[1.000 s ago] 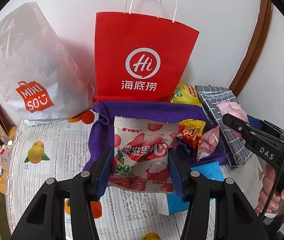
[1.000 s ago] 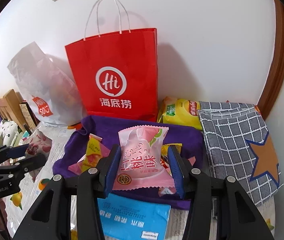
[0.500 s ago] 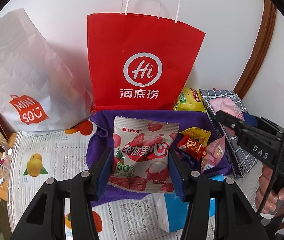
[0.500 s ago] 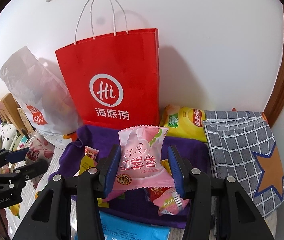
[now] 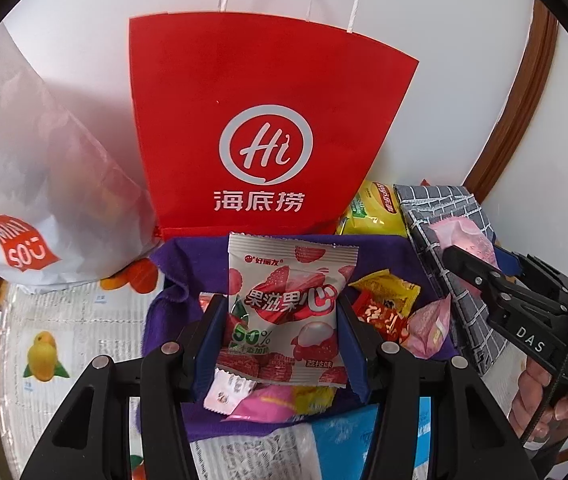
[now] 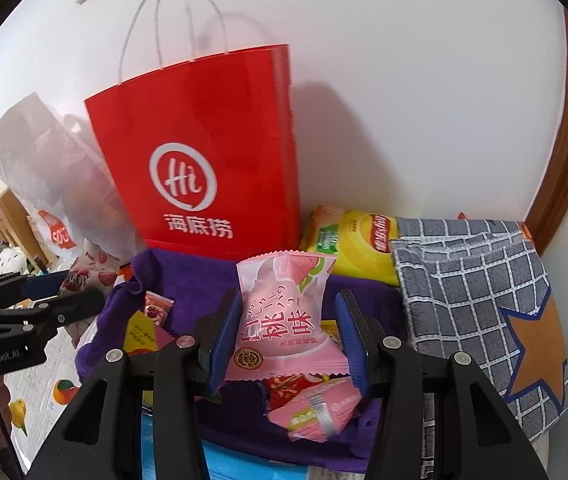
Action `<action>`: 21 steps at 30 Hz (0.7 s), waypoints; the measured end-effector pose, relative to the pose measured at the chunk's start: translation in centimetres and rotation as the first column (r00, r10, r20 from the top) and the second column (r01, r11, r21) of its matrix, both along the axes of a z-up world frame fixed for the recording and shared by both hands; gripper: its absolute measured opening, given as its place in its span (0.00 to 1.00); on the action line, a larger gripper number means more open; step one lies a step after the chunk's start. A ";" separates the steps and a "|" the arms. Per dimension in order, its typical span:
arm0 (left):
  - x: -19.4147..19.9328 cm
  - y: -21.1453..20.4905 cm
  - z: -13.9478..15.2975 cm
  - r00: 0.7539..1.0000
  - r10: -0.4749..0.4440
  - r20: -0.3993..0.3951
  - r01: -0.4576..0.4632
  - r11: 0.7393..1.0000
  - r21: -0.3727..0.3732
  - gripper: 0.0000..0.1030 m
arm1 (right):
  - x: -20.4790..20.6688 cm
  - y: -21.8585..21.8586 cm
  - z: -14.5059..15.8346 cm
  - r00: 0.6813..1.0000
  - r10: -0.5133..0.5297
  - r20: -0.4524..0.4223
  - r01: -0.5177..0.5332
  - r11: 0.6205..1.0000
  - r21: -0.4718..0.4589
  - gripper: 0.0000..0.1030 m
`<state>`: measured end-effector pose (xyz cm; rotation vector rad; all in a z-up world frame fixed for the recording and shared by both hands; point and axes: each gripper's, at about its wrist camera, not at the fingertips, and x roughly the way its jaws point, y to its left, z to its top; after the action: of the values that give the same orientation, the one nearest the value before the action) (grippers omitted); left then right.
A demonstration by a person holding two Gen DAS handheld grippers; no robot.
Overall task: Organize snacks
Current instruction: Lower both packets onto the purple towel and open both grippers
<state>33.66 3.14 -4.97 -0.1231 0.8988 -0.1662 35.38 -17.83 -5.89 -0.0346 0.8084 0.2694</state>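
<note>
My left gripper (image 5: 279,344) is shut on a white and red lychee snack packet (image 5: 288,312), held upright above a purple cloth (image 5: 187,264). My right gripper (image 6: 288,340) is shut on a pink peach snack packet (image 6: 284,312), also upright over the purple cloth (image 6: 187,276). Several small wrapped snacks (image 5: 388,312) lie loose on the cloth below both packets. A red paper bag (image 5: 259,128) with white handles stands directly behind the cloth against the wall. The right gripper (image 5: 484,276) shows at the right of the left wrist view, and the left gripper (image 6: 43,300) at the left of the right wrist view.
A white plastic shopping bag (image 5: 31,168) stands left of the red bag. A yellow chip bag (image 6: 356,244) and a grey checked cloth with an orange star (image 6: 484,296) lie to the right. A fruit-printed table cover (image 5: 63,340) spreads at left; a blue packet (image 5: 356,436) lies near.
Both grippers have moved forward toward the red bag with their packets still held. The bag now looms larger, and the loose snacks on the purple cloth have slid nearer beneath the fingers.
</note>
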 end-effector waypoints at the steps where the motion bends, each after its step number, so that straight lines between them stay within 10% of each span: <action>1: 0.2 0.0 -0.2 1.000 0.000 -0.001 0.000 1.000 -0.002 0.49 | 0.2 -0.4 -0.1 1.000 -0.009 -0.002 0.009 1.000 0.002 0.47; 21: 3.6 2.7 -4.0 0.996 0.057 -0.064 -0.058 0.998 -0.009 0.49 | 2.4 -1.0 -3.5 0.996 -0.041 -0.080 0.039 0.999 -0.029 0.47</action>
<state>37.28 5.84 -8.96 -0.1654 0.9568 -0.1143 37.82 -18.80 -9.40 -0.0335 0.8919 0.2225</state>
